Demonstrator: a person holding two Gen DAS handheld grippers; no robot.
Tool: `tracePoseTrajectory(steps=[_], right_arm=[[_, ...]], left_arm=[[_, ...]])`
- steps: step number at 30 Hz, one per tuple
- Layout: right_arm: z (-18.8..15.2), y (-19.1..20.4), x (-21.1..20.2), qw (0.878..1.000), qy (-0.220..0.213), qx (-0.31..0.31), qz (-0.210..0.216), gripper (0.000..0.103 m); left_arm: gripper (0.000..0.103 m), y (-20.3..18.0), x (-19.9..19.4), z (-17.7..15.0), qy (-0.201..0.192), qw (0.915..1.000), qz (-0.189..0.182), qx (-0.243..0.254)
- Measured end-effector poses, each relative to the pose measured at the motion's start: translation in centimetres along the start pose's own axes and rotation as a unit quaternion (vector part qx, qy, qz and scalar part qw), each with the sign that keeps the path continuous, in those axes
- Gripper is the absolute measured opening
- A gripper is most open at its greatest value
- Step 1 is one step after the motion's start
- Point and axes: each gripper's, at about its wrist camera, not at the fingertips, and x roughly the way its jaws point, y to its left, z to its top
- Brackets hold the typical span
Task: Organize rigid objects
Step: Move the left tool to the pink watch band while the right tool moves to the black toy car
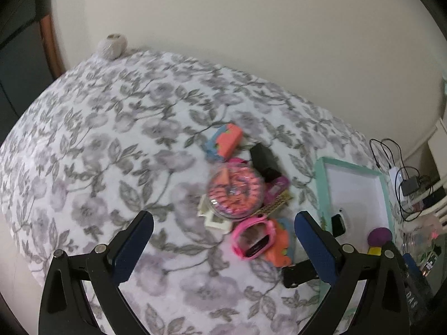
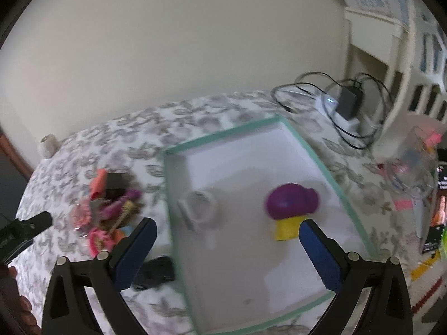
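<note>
Grey-flowered cloth (image 1: 111,139) covers the table. In the left wrist view we see the left gripper (image 1: 223,223) spread wide, holding nothing, above the toy pile (image 1: 240,187) at centre. In the right wrist view the right gripper (image 2: 227,230) gapes empty over the green-rimmed tray (image 2: 223,136), with the white watch (image 2: 198,206) centre-left and the purple mushroom toy (image 2: 290,203) centre-right inside.

Both tools are standing wide open and pointing steeply downward.
The left tool (image 1: 223,223), black with blue pads, is gripping nothing; the right tool (image 2: 227,230) is likewise holding nothing, with the left one's black tip showing at the right view's left edge.
</note>
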Motion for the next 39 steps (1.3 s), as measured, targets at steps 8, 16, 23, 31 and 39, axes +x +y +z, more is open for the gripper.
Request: tracePoseTrajectory(steps=[8, 16, 23, 31, 39], right_arm=[[-1.9, 4.7, 2.4, 0.996, 0.057, -0.039, 0.049, 0.103], [-3.4, 6.1, 4.4, 0.993, 0.089, -0.065, 0.040, 0.103], [-3.5, 5.7, 5.1, 0.993, 0.097, -0.062, 0.039, 0.103], [-3.6, 5.6, 5.7, 0.992, 0.102, -0.064, 0.036, 0.103], [-3.6, 5.7, 5.6, 0.992, 0.101, -0.062, 0.040, 0.103]], left_arm=[[0.101, 2.8, 2.5, -0.2, 0.042, 0.9982, 0.003, -0.042], [0.101, 2.5, 7.3, -1.5, 0.084, 0.9958, 0.018, -0.032], [0.101, 1.3, 9.7, -2.3, 0.083, 0.9962, 0.023, -0.008], [0.099, -0.4, 11.2, -3.3, 0.090, 0.9926, 0.066, 0.048], [0.098, -0.1, 11.2, -3.9, 0.104, 0.9860, 0.113, 0.065]])
